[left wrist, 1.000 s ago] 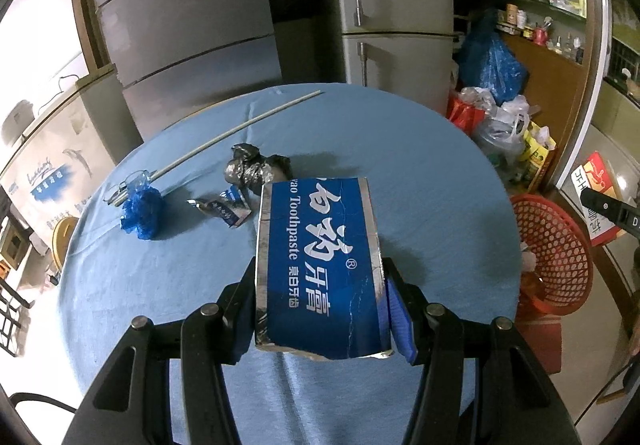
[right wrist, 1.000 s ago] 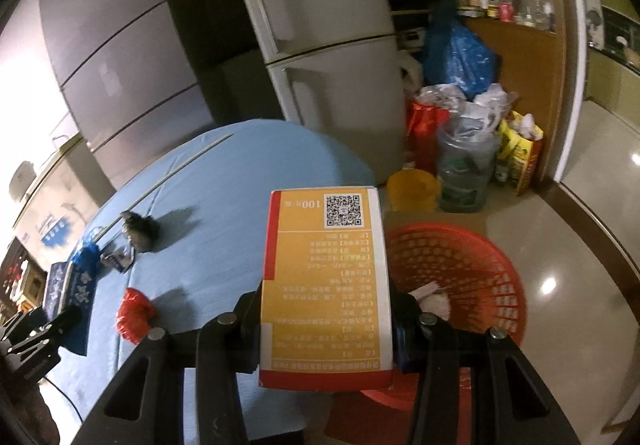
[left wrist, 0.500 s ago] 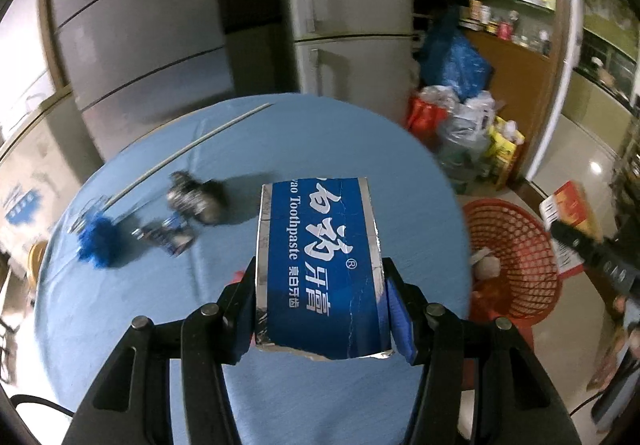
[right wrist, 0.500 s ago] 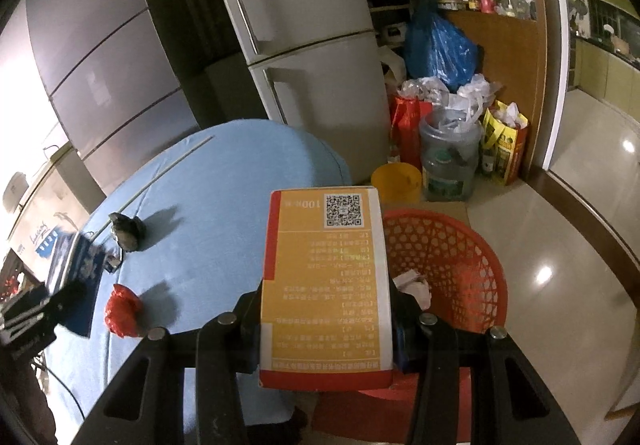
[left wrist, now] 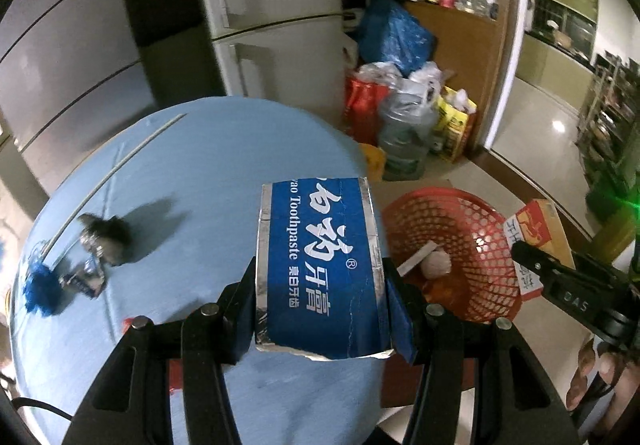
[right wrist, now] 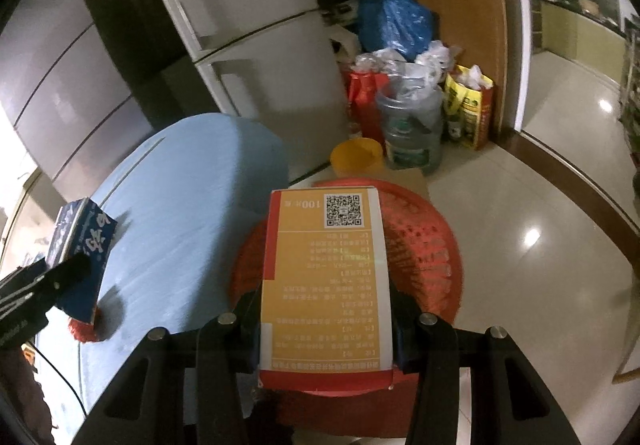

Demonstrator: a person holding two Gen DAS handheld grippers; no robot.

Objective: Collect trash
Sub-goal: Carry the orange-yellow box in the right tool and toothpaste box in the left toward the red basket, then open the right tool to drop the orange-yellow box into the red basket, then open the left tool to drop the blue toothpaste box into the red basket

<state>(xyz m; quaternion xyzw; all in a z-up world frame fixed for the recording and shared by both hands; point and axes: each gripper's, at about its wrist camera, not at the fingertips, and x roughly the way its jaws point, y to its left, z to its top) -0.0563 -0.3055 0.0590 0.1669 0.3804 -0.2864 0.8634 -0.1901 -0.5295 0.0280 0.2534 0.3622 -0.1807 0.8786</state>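
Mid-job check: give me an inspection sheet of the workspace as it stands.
Surface: round table with light blue cloth.
Job's things: blue toothpaste box in left tool; orange-and-red carton in right tool over red plastic mesh basket.
Clutter: crumpled dark wrapper, blue scrap, thin white rod, red scrap.
Tools: both shut on boxes.
Cables: dark cable at table edge.
Surroundings: grey refrigerator, bags, water jug.

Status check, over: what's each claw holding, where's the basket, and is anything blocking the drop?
Left claw shut on blue toothpaste box. Right claw shut on orange box, over red basket. Nothing visibly in the way.
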